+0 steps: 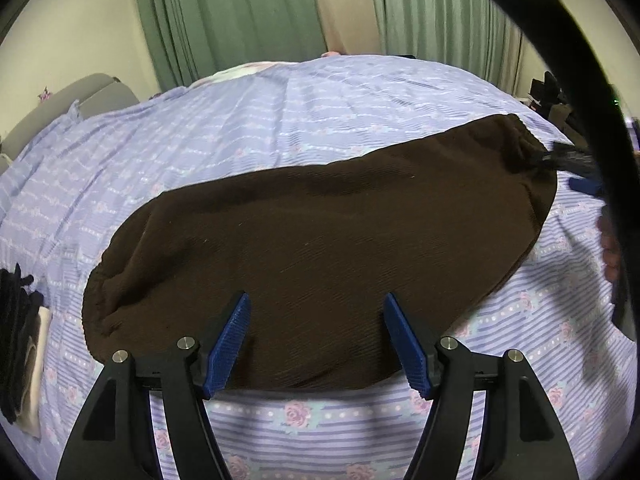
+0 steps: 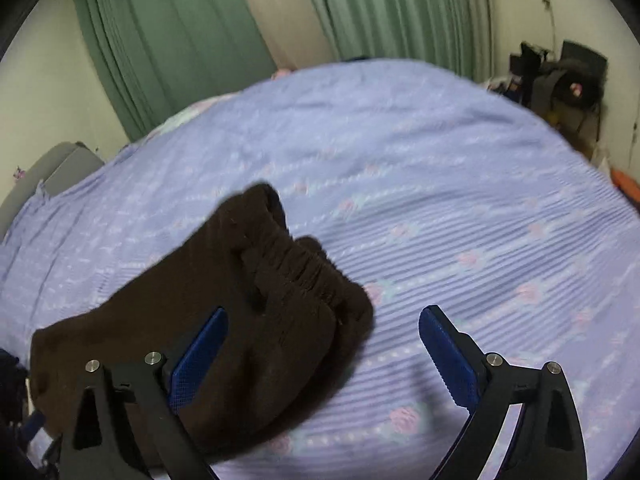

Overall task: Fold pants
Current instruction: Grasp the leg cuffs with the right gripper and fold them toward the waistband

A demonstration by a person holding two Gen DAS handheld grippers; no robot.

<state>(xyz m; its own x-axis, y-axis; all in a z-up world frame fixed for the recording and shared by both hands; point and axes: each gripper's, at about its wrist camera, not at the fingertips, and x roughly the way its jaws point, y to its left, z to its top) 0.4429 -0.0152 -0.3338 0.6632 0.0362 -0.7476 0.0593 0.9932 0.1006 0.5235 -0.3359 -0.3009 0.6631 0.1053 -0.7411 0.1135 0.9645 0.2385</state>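
Dark brown pants lie folded lengthwise on a lilac flowered bedsheet, stretching from lower left to upper right. My left gripper is open, its blue pads just above the pants' near edge. In the right wrist view the pants' elastic waistband end lies bunched on the sheet. My right gripper is open and empty, with its left pad over the brown fabric and its right pad over bare sheet. The right gripper's tip shows at the pants' far end in the left wrist view.
Green curtains hang behind the bed. A grey headboard or chair is at the left. Dark clothing lies at the left edge. Clutter and a dark bag stand at the far right by the wall.
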